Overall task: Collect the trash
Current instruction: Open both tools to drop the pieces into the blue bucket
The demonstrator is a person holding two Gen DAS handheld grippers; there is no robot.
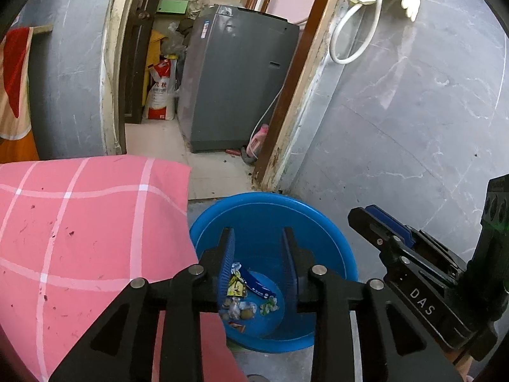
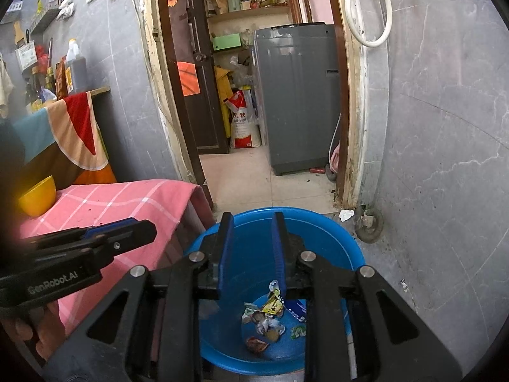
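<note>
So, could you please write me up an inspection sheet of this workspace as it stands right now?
Surface: pink checked cloth on a table; only a yellow bowl seen on it.
Job's things: blue basin on the floor, trash wrappers piled inside.
Clutter: crumpled white scrap on the floor by the door frame.
Grippers: left hand-held gripper and right hand-held gripper both above the basin, jaws apart, nothing between them.
Cables: white hose looped on the wall.
Surroundings: grey tiled walls, open doorway, grey washing machine, printed sack, shelves behind.
</note>
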